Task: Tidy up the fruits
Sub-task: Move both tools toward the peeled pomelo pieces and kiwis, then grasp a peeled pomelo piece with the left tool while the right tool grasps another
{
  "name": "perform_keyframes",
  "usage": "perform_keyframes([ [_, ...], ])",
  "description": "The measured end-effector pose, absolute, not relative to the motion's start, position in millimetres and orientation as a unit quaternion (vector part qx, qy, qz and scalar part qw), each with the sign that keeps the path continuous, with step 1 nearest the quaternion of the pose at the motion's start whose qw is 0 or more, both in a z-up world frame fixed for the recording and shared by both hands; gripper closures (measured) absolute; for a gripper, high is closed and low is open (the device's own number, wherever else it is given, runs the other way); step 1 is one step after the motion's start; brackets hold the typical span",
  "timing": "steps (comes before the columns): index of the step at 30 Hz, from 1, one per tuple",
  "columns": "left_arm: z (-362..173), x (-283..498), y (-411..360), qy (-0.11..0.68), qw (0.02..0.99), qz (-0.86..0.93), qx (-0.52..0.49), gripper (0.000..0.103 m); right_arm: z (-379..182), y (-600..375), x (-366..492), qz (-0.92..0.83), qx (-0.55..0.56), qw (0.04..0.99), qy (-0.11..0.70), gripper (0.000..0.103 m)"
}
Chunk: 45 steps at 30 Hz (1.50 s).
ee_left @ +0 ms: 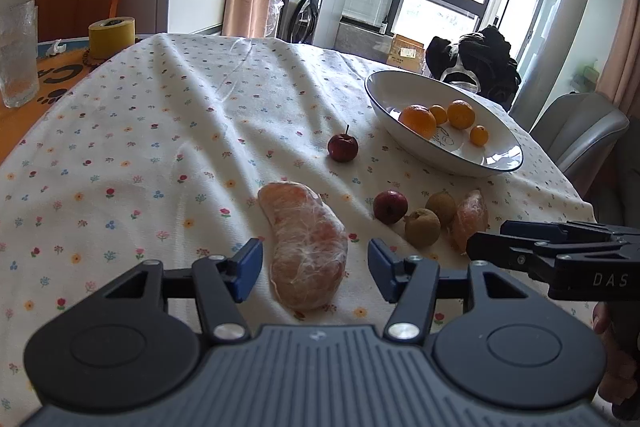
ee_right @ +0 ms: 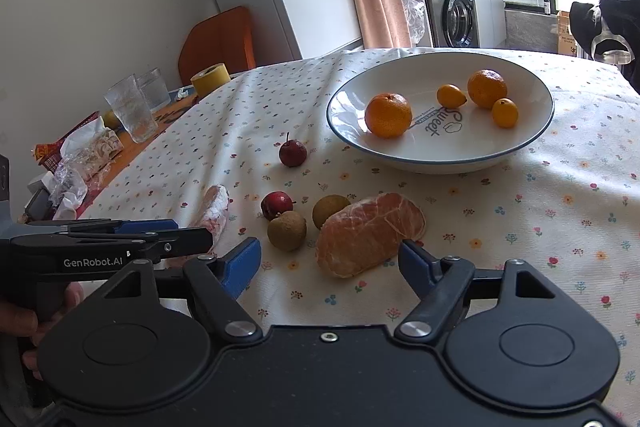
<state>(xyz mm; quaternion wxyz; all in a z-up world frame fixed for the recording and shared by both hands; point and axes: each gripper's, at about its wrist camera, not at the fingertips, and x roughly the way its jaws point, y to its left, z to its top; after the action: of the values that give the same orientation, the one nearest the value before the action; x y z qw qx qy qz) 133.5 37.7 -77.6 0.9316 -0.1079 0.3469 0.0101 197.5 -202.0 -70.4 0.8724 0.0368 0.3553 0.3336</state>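
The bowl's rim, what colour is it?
A thin dark blue line runs round the rim of the white bowl; the right wrist view shows it best.

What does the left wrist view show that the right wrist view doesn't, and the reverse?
Only the left wrist view: a grey chair beyond the table's far right edge, and the right tool seen from the side.

Only the right wrist view: snack wrappers by the glasses, a second glass, the bowl's "Sweet" print readable, and the left tool from the side.

Both: the bowl with four orange fruits, two red fruits, two brown fruits, two peeled citrus pieces, the yellow tape roll, the washing machine.
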Motion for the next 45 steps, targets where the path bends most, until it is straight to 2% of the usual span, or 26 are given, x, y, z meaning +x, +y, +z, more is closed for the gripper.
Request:
perform_keyframes([
  [10, -83, 144, 36, 0.347, 0.932, 0.012, -0.106, 0.051, -79, -195, 210, 0.316, 0.031, 0.878, 0.358, 0.034],
  [13, -83, 147, 35, 0.347, 0.932, 0.014, -0.102, 0.051, -79, -196, 211, 0.31, 0.023, 0.881, 0.356, 0.041],
  [15, -83, 148, 34, 0.346, 0.933, 0.015, -0.099, 0.051, -79, -199, 211, 0.305, 0.02, 0.883, 0.357, 0.05],
  [17, -84, 148, 33, 0.344, 0.934, 0.017, -0.099, 0.051, -78, -206, 212, 0.301, 0.018, 0.884, 0.358, 0.053],
  [20, -85, 148, 32, 0.338, 0.936, 0.021, -0.096, 0.052, -78, -212, 209, 0.293, 0.016, 0.885, 0.362, 0.054],
  [24, -85, 146, 32, 0.336, 0.937, 0.032, -0.091, 0.061, -76, -214, 205, 0.279, 0.005, 0.889, 0.364, 0.054],
  [38, -83, 142, 42, 0.335, 0.933, 0.019, -0.127, 0.065, -79, -191, 214, 0.283, -0.016, 0.894, 0.348, 0.051],
  [40, -83, 141, 42, 0.335, 0.933, 0.017, -0.129, 0.065, -79, -191, 214, 0.281, -0.019, 0.895, 0.346, 0.054],
  [42, -81, 141, 41, 0.334, 0.934, 0.013, -0.129, 0.065, -79, -192, 212, 0.277, -0.029, 0.897, 0.342, 0.064],
  [45, -76, 138, 37, 0.325, 0.938, 0.012, -0.122, 0.074, -78, -197, 212, 0.285, -0.019, 0.894, 0.345, 0.068],
])
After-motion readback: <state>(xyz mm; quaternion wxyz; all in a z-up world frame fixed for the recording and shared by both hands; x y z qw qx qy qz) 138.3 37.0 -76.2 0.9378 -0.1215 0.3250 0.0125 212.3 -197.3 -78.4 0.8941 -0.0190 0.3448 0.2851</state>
